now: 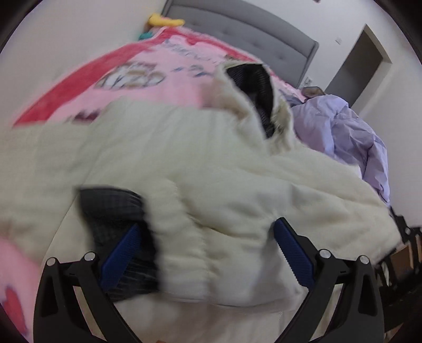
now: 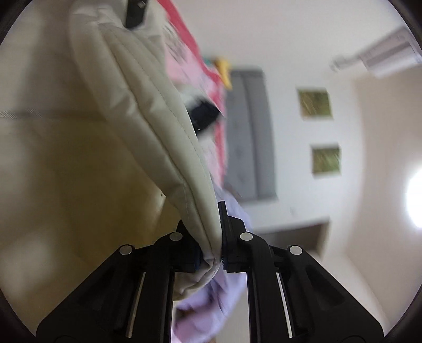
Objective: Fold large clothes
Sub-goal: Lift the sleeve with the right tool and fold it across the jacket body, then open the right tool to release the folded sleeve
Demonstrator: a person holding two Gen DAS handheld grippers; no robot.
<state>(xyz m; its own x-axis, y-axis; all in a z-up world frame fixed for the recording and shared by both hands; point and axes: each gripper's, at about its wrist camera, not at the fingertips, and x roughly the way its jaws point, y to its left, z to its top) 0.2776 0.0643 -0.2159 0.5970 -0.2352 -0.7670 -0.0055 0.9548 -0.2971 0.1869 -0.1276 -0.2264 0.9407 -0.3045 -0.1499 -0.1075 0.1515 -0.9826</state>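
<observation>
A cream padded jacket (image 1: 200, 168) with dark lining and a fur-trimmed hood (image 1: 253, 87) lies on the bed. My left gripper (image 1: 208, 232) is open, its blue pads (image 1: 292, 250) either side of a cuffed cream sleeve end. In the right wrist view my right gripper (image 2: 211, 245) is shut on a stitched edge of the cream jacket (image 2: 158, 126) and holds it lifted; the jacket fills the left of that view.
A pink and red blanket (image 1: 147, 79) covers the bed below a grey headboard (image 1: 237, 29). A lilac garment (image 1: 348, 132) lies at the bed's right side and also shows behind the right gripper (image 2: 232, 213). A yellow toy (image 1: 163, 21) sits by the headboard. A doorway (image 1: 361, 60) stands at right.
</observation>
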